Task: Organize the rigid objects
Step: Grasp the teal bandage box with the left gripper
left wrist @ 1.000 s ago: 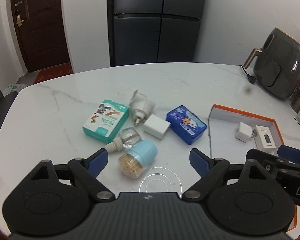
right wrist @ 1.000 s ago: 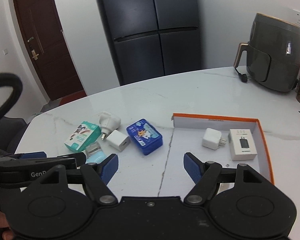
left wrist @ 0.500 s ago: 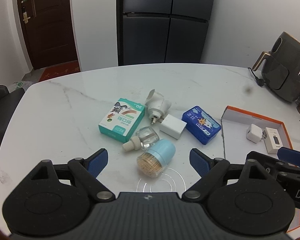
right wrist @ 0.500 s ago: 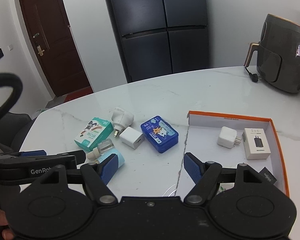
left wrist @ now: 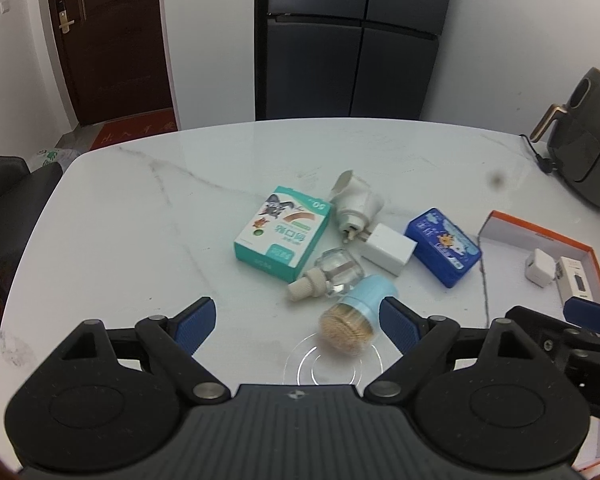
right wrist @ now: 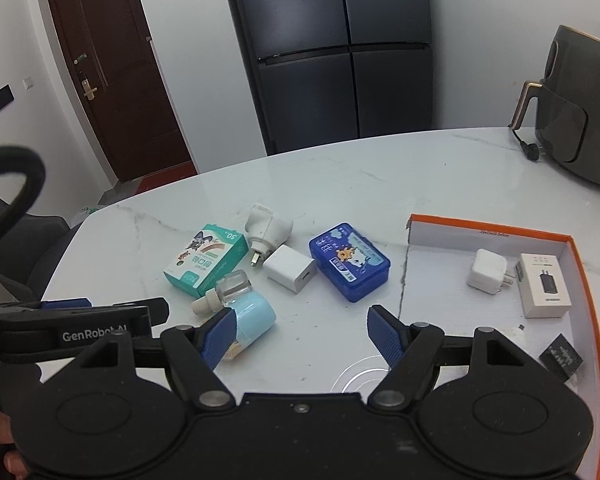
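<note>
Left wrist view: left claw [left wrist: 296, 322] hangs above the near edge of the white marble worktop [left wrist: 140, 216], fingers spread wide apart and holding nothing. Over the last second this view has drawn back and swung left, so the cluster of loose items now sits further from the claw, toward the worktop's middle. Closest is a light blue toothpick holder [left wrist: 357, 312] lying on its side, touching a clear glass bottle [left wrist: 331, 274]. Behind them lie a teal box [left wrist: 284, 238], a white plug adapter [left wrist: 353, 206], a white charger cube [left wrist: 387, 249] and a blue tin [left wrist: 443, 246]. An orange-rimmed tray [left wrist: 539, 228] sits at the right edge.

Right wrist view: right claw [right wrist: 300, 336] is also wide apart and empty, likewise pulled back. The tray [right wrist: 495, 232] already holds a white charger [right wrist: 485, 272], a white carton [right wrist: 543, 290] and a small dark item [right wrist: 561, 358].

Both claws retreating empty suggests a pause between picks; six items remain outside the tray.
</note>
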The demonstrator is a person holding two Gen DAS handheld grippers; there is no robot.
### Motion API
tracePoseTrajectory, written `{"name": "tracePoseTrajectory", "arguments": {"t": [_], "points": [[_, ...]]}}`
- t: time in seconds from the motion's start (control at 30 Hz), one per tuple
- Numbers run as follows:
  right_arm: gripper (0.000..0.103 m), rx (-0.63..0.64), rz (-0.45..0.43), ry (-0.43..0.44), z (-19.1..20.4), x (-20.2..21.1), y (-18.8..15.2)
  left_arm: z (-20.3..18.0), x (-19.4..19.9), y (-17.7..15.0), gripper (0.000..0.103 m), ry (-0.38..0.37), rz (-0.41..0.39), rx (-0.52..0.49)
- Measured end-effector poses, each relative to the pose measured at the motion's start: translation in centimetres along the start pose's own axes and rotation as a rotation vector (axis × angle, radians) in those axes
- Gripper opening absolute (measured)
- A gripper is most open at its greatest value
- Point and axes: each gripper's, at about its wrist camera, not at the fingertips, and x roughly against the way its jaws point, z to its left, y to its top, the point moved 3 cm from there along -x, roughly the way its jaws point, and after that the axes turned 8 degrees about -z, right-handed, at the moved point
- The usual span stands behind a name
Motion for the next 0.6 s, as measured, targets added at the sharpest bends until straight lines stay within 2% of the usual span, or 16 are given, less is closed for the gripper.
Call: {"name": "tracePoseTrajectory", "arguments": {"t": [0.33, 0.6], "points": [[0.086, -0.011, 0.037, -0.01, 0.5, -2.6, -0.5, 2.1, -3.5, 0.5, 0.092, 0.005, 0.047, -0.015], [0.086, -0.039, 0.067, -0.039, -0.7, -4.5, -1.0, 3.1, -9.0, 2.2, 0.095, -0.034, 0.1, -0.079]]}}
